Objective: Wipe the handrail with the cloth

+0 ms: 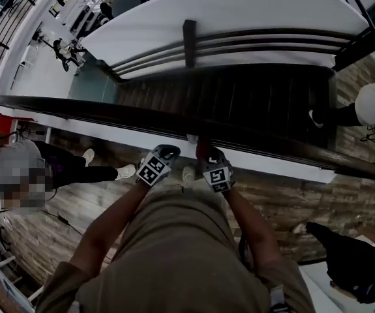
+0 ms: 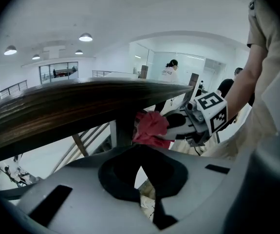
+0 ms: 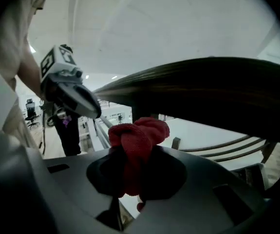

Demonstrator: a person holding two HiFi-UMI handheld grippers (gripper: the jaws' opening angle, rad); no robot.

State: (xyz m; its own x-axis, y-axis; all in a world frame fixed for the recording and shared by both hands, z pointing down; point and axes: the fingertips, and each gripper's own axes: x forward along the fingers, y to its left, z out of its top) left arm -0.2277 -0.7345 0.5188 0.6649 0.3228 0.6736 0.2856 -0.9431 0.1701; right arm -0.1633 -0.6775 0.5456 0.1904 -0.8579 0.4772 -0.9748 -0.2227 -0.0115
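A dark wooden handrail (image 1: 109, 113) crosses the head view from the left edge to the right. Beyond it a stairwell drops to dark stairs (image 1: 239, 96) and a lower railing with a thick post (image 1: 189, 41). The person holding the grippers stands on a plank floor (image 1: 89, 204) on the near side of the rail. Another person in grey (image 1: 57, 168) sits on that floor to the left. A further person in a white top (image 1: 373, 103) stands at the right end of the rail, and a figure in dark clothes (image 1: 350, 259) is at the lower right. In the left gripper view, round ceiling lamps (image 2: 85, 37) shine above the rail and slanted balusters (image 2: 81, 147) run beneath it.

Both grippers sit close together at the near edge of the handrail, about midway along it. The left claw (image 1: 167, 152) is closed with nothing in it, and its tips are just under the rail's near edge. The right claw (image 1: 205, 152) is narrow and clamped on the red cloth (image 3: 137, 140), which bunches up out of the jaws in a soft wad. The wad sits just below the underside of the handrail, beside a dark post. The pictures do not show whether it touches the wood. The two claws are near each other but apart.
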